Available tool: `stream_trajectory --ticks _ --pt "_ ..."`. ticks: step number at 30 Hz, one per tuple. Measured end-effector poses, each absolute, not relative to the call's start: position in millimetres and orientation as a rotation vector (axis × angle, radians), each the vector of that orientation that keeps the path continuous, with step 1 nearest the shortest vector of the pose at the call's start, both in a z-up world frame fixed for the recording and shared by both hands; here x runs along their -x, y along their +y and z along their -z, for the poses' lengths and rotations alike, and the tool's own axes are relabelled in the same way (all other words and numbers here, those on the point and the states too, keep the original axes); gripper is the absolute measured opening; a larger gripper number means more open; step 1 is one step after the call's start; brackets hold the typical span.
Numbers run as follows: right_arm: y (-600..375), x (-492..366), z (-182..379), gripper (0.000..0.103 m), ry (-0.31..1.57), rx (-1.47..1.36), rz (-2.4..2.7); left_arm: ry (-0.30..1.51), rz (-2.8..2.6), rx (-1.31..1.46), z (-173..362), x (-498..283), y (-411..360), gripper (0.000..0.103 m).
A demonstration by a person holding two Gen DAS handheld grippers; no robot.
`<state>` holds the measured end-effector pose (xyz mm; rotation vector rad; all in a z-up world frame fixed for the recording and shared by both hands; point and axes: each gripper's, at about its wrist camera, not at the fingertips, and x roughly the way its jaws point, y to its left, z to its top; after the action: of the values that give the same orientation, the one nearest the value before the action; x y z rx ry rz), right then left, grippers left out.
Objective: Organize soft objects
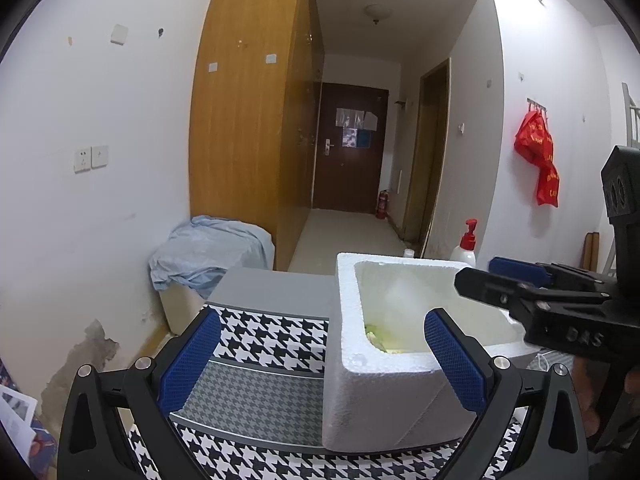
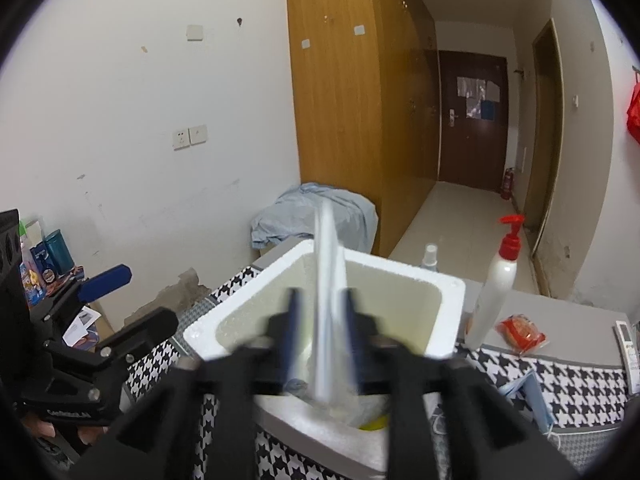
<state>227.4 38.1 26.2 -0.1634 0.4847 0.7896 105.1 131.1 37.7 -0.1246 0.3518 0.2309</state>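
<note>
A white foam box [image 1: 380, 380] stands on a houndstooth-patterned table [image 1: 272, 344]; it also shows in the right wrist view [image 2: 440, 300]. Something yellow-green [image 1: 380, 338] lies at its bottom. My left gripper [image 1: 320, 356] is open and empty, its blue pads [image 1: 192, 356] either side of the box's near left corner. My right gripper [image 2: 320, 332] is blurred, over the box, with a thin pale blue-white sheet-like object [image 2: 330, 300] standing between its fingers; they are still apart. The right gripper also shows in the left wrist view [image 1: 516, 280] above the box's right rim.
A white pump bottle with a red top [image 2: 496, 280], a small spray bottle [image 2: 430, 256], a red packet [image 2: 520, 332], a remote [image 2: 626, 344] and a blue face mask [image 2: 536, 400] are on the table right of the box. A cloth-covered bin [image 1: 208, 256] stands behind.
</note>
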Motion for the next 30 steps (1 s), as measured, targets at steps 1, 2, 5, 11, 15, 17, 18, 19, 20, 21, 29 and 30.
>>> stream_trajectory --ticks 1,2,5,11,15,17,18,19,20,21,29,30 --pt "37.5 -226.8 -26.1 0.074 0.476 0.155 -0.791 0.347 -0.231 0.124 -38.3 -104.1 131.3 0.102" --pt "37.2 -225.6 -26.5 0.076 0.466 0.153 -0.784 0.344 -0.231 0.125 -38.8 -103.2 131.7 0.102" --pt "38.7 -223.3 -27.3 0.076 0.464 0.172 -0.773 0.341 -0.229 0.123 -39.4 -100.8 131.4 0.102" --pt "31.8 -218.2 -29.3 0.099 0.446 0.162 -0.758 0.346 -0.220 0.118 -41.0 -99.8 127.9 0.102" --pt "26.6 -218.5 -30.5 0.099 0.461 0.152 -0.763 0.340 -0.219 0.115 -44.0 -99.1 125.5 0.102" --pt "24.4 -216.7 -31.3 0.099 0.454 0.159 -0.762 0.339 -0.219 0.106 -45.7 -99.2 122.9 0.102" --pt "22.9 -215.6 -32.4 0.099 0.449 0.159 -0.756 0.340 -0.220 0.104 -46.6 -99.5 121.4 0.102" --pt "21.7 -214.9 -33.3 0.099 0.447 0.158 -0.753 0.339 -0.223 0.102 -47.5 -99.4 120.8 0.102" --pt "20.1 -214.5 -34.5 0.099 0.447 0.156 -0.751 0.332 -0.226 0.103 -48.7 -98.8 120.5 0.102" --pt "17.4 -213.4 -36.2 0.099 0.444 0.150 -0.753 0.326 -0.229 0.104 -49.4 -96.5 118.6 0.102" --pt "-6.1 -202.5 -44.2 0.102 0.410 0.134 -0.741 0.311 -0.208 0.077 -56.2 -91.3 100.3 0.102" --pt "-9.5 -200.6 -44.5 0.102 0.406 0.131 -0.741 0.311 -0.204 0.073 -56.5 -90.7 97.7 0.102"
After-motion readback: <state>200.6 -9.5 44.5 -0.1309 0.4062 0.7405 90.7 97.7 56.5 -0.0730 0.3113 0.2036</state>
